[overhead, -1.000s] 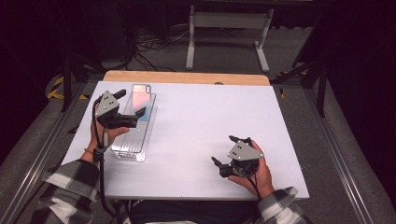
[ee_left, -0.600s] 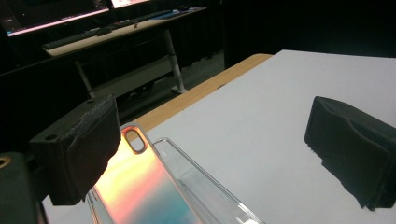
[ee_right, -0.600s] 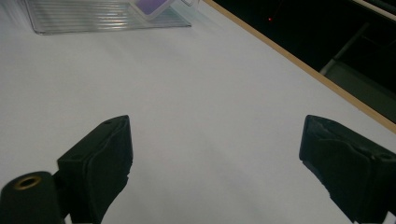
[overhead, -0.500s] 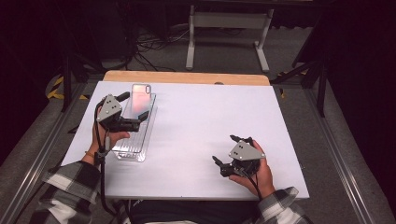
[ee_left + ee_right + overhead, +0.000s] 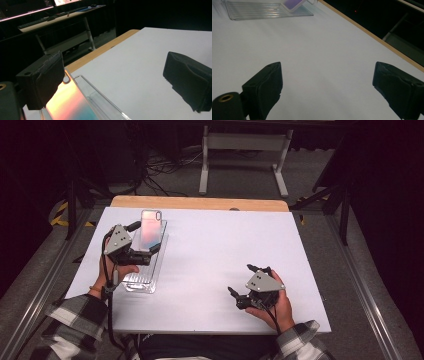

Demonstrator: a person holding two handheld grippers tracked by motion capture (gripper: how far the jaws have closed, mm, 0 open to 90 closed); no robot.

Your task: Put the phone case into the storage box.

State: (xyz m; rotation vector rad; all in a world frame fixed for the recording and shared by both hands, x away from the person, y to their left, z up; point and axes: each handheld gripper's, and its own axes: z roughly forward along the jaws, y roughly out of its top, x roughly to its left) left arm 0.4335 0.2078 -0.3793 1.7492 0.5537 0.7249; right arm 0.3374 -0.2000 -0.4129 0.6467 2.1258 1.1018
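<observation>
left gripper (image 5: 142,251) is sitting over the clear plastic tray (image 5: 131,285) on the left side of the table (image 5: 220,245), jaws spread wide apart with nothing pinched between them. in the left gripper view one jaw hangs right next to the phone case (image 5: 68,102), and the other jaw is way off to the side over bare white tabletop, so it's not gripping anything

the phone case is the iridescent kind, pink-orange fading to teal, with a camera cutout up at its far end. from the high view it (image 5: 150,227) lies in the far end of the tray, and its far end sticks out past the tray's far edge toward the wooden strip (image 5: 200,203) along the back of the table. looks propped a bit rather than flat, but hard to say for sure. the tray runs lengthwise away from the person, ribbed bottom, see-through walls

right gripper (image 5: 245,292) is well apart from all that, down on the near right part of the table, held in the right hand (image 5: 272,302). jaws also open, only plain white surface between them in the right gripper view. that view catches the tray (image 5: 262,11) far off up top with a corner of the case (image 5: 293,5) looking purplish

plaid sleeves (image 5: 75,315) come in from the bottom, cable trailing off the left gripper
</observation>
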